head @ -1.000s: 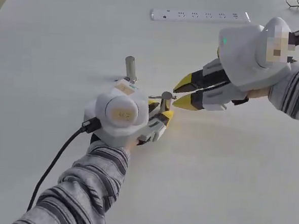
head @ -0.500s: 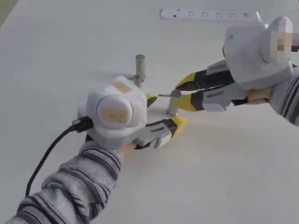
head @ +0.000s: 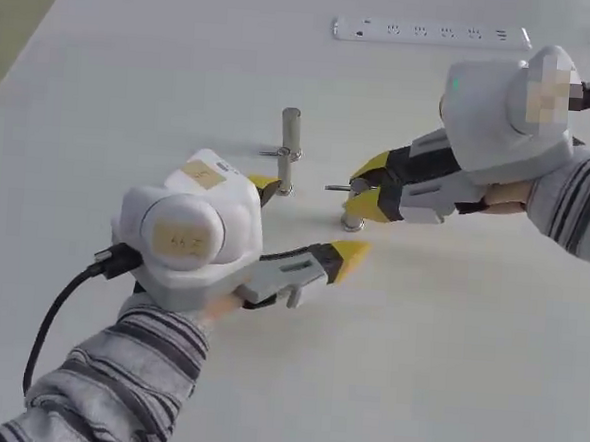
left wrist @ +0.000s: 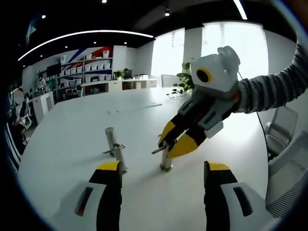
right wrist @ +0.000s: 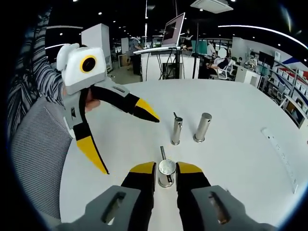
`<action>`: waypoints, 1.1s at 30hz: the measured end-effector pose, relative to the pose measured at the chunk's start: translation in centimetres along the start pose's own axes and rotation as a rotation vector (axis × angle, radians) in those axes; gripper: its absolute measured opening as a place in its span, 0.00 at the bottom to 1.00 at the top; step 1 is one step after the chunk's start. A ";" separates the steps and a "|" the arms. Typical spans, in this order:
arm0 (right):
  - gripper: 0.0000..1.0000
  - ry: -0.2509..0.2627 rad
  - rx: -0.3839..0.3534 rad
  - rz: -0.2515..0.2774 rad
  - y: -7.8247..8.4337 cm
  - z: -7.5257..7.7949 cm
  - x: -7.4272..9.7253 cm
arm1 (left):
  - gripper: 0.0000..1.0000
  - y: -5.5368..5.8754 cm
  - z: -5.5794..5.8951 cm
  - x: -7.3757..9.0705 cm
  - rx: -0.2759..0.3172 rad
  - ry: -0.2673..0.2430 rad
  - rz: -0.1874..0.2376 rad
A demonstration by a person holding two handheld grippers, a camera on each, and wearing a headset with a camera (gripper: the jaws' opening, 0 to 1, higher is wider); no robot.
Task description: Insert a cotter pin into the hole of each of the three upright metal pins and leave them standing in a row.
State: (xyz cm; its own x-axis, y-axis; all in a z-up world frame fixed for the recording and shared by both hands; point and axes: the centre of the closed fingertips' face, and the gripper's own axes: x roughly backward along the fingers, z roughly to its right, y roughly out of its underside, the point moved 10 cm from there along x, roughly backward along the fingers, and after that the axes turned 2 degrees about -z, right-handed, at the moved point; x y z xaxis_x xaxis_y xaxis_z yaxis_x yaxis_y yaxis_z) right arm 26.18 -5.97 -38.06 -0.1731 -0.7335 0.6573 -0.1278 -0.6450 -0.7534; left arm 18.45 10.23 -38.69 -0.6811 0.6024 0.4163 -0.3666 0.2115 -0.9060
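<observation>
Your left tongs hang nearest you over the white bench, spread wide. A black cable trails from their white housing past your striped sleeve. One yellow tip sits just beside the base of the middle metal pin. The other points toward the nearest metal pin.

That nearest metal pin stands upright on the bench between the two grippers. Your right tongs come in from the right and are pressed together on its head, one yellow tip on each side, as the right gripper view shows. A cotter pin pokes out sideways from the head, pointing away from the right tongs and toward the middle metal pin.

Just beyond, the middle metal pin stands upright with a second cotter pin through its upper part. The ends of that cotter pin stick out on the side away from the right tongs.

The far metal pin stands upright close behind the middle one, the two nearly overlapping in the head view and clearly apart in both gripper views.

A white power strip lies flat near the far edge of the bench, well apart from the pins.
</observation>
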 end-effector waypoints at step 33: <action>0.08 0.005 -0.016 0.008 -0.1 2.2 0.0 | 0.93 0.2 -1.9 1.8 -0.059 -0.067 -0.013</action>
State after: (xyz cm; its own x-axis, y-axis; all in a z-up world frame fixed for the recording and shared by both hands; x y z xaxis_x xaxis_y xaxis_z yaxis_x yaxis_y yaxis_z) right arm 28.32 -6.36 -37.97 -0.1789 -0.7377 0.6510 -0.1415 -0.6355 -0.7590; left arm 18.31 12.85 -38.29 -0.7184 0.5465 0.4304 -0.3392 0.2649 -0.9026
